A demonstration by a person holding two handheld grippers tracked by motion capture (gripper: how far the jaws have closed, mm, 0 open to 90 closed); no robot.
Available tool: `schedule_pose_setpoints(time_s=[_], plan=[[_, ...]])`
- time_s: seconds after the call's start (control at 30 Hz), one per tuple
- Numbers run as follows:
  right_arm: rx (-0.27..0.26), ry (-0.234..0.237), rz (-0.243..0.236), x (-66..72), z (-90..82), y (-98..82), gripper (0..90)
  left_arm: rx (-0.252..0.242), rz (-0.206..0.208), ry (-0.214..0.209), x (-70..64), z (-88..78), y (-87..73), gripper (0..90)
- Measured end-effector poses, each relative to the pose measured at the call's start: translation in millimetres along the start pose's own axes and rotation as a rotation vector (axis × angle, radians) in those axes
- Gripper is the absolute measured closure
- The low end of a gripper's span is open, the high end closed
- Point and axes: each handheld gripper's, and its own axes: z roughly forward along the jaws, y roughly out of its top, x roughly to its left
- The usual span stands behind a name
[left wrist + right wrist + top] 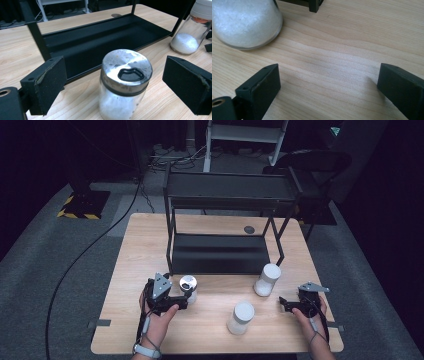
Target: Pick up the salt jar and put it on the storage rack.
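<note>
Two grippers, both wide open. Left gripper has the metal-lidded jar standing upright between its jaws on the table, pads not touching it, just in front of the black rack. Right gripper holds nothing, white-capped jar nearby.

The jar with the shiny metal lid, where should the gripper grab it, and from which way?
Probably by the glass body just under the metal lid, coming in level from the person's side of the table. The jar with the shiny metal lid stands upright, and its sides are round and straight. The left gripper already has its jaws open on either side of it, not touching. The black rack behind blocks that side.
</note>
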Motion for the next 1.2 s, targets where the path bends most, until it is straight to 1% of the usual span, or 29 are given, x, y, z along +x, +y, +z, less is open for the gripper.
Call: schedule_pose_setpoints(time_s=[0.2, 0.43, 0.67, 0.87, 1.17, 1.2], plan=[[0.000, 0.000, -0.001, 0.1, 0.0, 0.1, 4.4, -0.001, 0.002, -0.015, 0.2, 7.4, 2.7, 5.4], [0.001, -0.001, -0.002, 0.2, 0.1, 0.3, 4.5, 0.024, 0.007, -0.022, -0.3, 16.6, 3.2, 5.3], [0.001, 0.000, -0.002, 0.1, 0.0, 0.2, 4.5, 0.063, 0.007, -0.017, -0.6, 27.3, 0.0, 5.6], [0.001, 0.000, -0.002, 0.0, 0.0, 0.2, 4.5, 0.101, 0.006, -0.023, -0.1, 34.6, -2.0, 6.8], [0.001, 0.000, -0.002, 0.0, 0.0, 0.2, 4.5, 0.137, 0.002, -0.027, -0.9, 42.1, -5.0, 12.0], [0.001, 0.000, -0.002, -0.1, 0.1, 0.1, 4.5, 0.147, -0.009, -0.028, -0.4, 44.3, -6.2, 13.2]])
